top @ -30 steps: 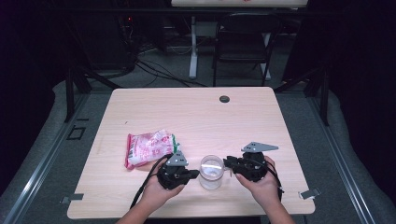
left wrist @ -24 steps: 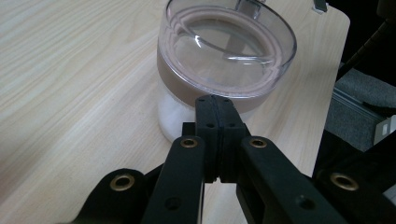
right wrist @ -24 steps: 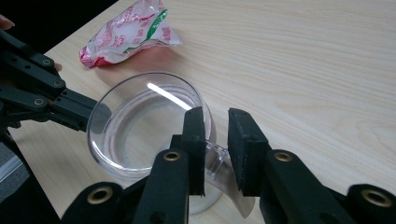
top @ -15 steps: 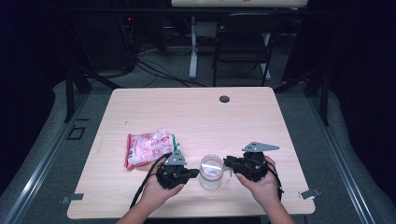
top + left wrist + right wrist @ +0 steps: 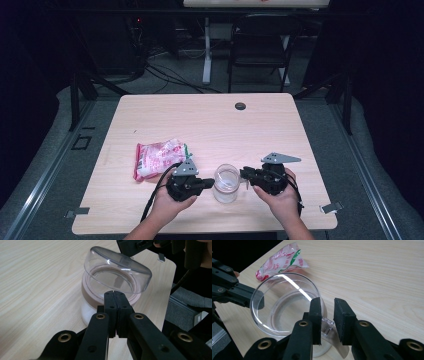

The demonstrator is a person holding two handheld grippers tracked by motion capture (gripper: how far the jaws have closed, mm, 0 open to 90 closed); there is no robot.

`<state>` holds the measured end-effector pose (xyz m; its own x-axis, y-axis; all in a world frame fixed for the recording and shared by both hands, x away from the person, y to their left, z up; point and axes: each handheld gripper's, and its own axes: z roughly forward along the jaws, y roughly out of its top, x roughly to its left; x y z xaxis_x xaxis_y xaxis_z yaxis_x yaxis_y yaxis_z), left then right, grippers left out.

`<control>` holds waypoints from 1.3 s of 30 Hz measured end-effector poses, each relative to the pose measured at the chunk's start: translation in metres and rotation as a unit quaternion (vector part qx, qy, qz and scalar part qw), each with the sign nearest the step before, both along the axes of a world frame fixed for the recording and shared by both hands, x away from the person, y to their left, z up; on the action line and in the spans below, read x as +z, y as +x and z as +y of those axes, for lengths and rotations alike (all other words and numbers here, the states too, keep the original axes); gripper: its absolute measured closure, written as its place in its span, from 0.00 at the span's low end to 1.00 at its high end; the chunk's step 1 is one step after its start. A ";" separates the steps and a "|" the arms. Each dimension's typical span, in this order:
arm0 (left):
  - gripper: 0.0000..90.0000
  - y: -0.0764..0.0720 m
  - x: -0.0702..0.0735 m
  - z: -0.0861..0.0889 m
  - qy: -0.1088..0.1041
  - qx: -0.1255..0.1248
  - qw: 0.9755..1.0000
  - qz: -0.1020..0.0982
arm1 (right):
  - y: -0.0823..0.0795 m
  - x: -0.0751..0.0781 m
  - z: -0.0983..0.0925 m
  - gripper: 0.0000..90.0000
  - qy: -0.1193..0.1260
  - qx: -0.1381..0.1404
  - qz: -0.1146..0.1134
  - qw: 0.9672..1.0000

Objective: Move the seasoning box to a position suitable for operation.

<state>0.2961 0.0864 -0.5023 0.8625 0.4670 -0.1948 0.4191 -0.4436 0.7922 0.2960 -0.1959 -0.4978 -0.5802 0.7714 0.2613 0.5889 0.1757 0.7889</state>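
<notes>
Clear jar (image 5: 226,184), lid (image 5: 117,270) tilted open, nothing visible inside

Standing upright near the table's front edge: clear jar (image 5: 226,184) with a pinkish collar. Sitting tilted over its mouth, raised on one side: clear round lid (image 5: 117,270), a small tab at its rim.
</notes>
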 end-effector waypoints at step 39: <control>0.88 0.003 0.027 -0.021 -0.027 -0.010 0.999 -0.026 | -0.049 0.011 0.025 0.48 -0.085 0.057 -0.117 0.988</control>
<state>0.2989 0.0658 -0.4752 0.8809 0.4402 -0.1738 0.3681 -0.4066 0.8362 0.2467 -0.1709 -0.4870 -0.6952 0.7186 -0.0188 0.3620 0.3725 0.8545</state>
